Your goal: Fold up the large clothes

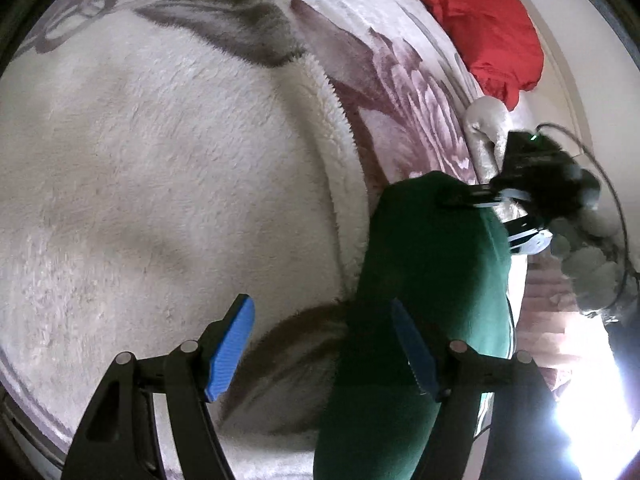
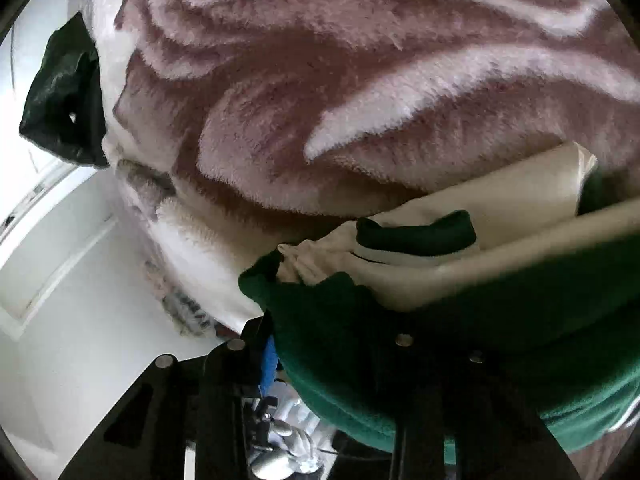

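A dark green garment (image 1: 424, 280) hangs over the plush cream and mauve blanket (image 1: 160, 160). My left gripper (image 1: 324, 348) is open, its blue pads (image 1: 232, 348) spread, with the green cloth hanging between them and over the right finger. The right gripper (image 1: 480, 198) shows further off in this view, clamped on the garment's upper edge. In the right wrist view the green garment (image 2: 360, 320) with its cream lining (image 2: 500, 216) drapes over my right gripper (image 2: 304, 360). Only one blue pad (image 2: 268, 360) shows.
A red cloth (image 1: 488, 20) lies at the bed's far edge. A dark green bag (image 2: 64, 108) sits beside the blanket (image 2: 360, 80). White cabinet doors (image 2: 60, 260) stand on the left. Bright light glares at lower right in the left wrist view.
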Action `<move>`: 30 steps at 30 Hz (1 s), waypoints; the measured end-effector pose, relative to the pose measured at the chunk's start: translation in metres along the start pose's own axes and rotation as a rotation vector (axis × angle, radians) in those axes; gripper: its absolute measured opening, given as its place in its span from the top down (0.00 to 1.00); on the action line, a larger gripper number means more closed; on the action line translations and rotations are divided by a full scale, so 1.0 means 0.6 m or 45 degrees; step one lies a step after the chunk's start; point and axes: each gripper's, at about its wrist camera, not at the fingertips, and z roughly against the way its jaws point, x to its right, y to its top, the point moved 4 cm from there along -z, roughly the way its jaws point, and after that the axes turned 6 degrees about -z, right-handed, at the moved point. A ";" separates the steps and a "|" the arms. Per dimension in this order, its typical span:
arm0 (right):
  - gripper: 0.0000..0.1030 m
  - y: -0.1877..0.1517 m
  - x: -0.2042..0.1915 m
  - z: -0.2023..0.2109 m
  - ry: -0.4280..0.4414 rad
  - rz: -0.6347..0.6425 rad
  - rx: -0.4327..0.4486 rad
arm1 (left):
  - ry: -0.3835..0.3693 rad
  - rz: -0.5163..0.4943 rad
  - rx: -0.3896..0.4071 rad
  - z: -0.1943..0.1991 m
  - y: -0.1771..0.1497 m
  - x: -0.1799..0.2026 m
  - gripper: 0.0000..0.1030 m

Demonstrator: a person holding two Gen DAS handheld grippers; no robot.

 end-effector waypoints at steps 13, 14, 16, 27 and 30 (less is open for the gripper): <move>0.72 0.012 -0.067 0.038 -0.222 0.295 0.252 | -0.133 -0.114 -0.060 -0.042 0.082 0.069 0.33; 0.72 0.010 -0.069 0.045 -0.201 0.289 0.272 | -0.139 -0.128 -0.071 -0.049 0.089 0.077 0.33; 0.65 -0.017 -0.071 0.085 -0.120 0.330 0.352 | -0.172 -0.134 -0.093 -0.064 0.104 0.091 0.33; 0.23 -0.156 0.334 0.289 -0.084 -0.193 0.732 | -0.183 -0.172 -0.093 -0.135 0.142 0.124 0.37; 0.23 -0.115 0.392 0.227 0.131 -0.251 0.645 | -0.171 -0.186 -0.086 -0.126 0.139 0.125 0.37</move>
